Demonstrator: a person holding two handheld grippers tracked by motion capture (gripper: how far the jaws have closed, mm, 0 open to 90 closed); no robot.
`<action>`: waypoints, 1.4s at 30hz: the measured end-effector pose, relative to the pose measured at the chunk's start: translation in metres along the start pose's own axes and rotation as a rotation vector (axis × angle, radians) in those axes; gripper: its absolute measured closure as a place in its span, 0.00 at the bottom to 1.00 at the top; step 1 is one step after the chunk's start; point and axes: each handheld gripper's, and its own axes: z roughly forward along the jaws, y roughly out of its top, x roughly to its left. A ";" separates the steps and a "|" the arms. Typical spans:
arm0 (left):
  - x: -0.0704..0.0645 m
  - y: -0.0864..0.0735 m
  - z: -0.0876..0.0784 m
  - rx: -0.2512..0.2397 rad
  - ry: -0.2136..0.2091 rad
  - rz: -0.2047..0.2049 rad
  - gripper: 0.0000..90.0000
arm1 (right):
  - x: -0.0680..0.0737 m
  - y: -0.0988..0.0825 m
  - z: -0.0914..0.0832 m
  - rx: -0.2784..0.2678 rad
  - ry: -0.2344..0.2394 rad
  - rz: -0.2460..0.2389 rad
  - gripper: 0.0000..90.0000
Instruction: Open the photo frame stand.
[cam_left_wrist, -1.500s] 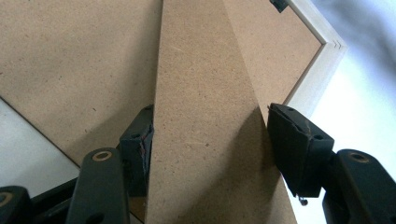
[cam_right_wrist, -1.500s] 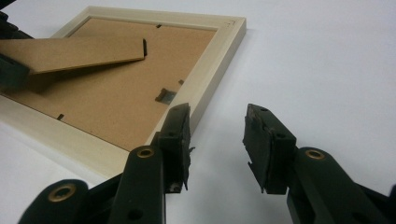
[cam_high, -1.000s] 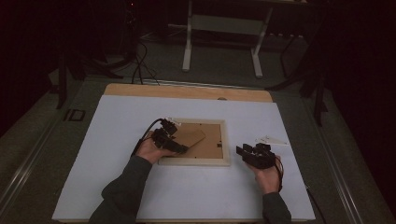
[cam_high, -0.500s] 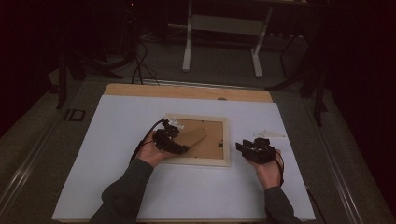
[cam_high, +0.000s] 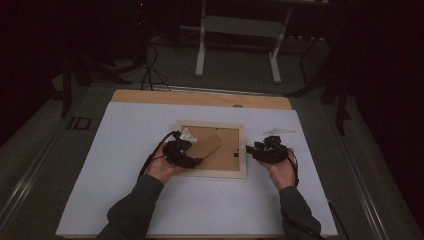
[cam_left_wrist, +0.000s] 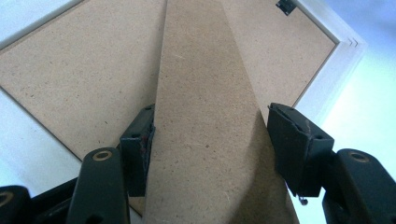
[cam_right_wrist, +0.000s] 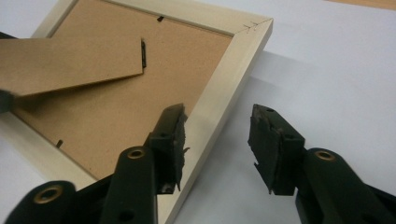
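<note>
Right gripper (cam_right_wrist: 217, 140) jaws just opening, now half apart astride picture frame (cam_high: 212, 172) right rail, pads off wood; it has shifted in from tabletop's right edge. Left gripper (cam_left_wrist: 210, 144): stand flap (cam_left_wrist: 205, 116) between jaws, right pad clear, grip uncertain. Frame face-down mid-tabletop. Count: one frame, one flap, two grippers. Likely bracing frame next.

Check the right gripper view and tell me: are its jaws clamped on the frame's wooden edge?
No. The right gripper has open jaws straddling the picture frame rail, with a clear gap between rail and the far jaw.
</note>
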 end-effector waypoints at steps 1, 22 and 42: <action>-0.002 -0.001 -0.001 -0.009 0.010 0.008 0.44 | 0.000 0.002 0.002 0.008 -0.004 -0.001 0.60; -0.007 -0.007 -0.004 -0.055 0.022 0.039 0.44 | -0.013 0.023 0.044 0.124 0.073 0.084 0.58; -0.007 -0.011 -0.006 -0.091 0.024 0.066 0.44 | -0.035 0.023 0.055 0.191 0.258 0.216 0.61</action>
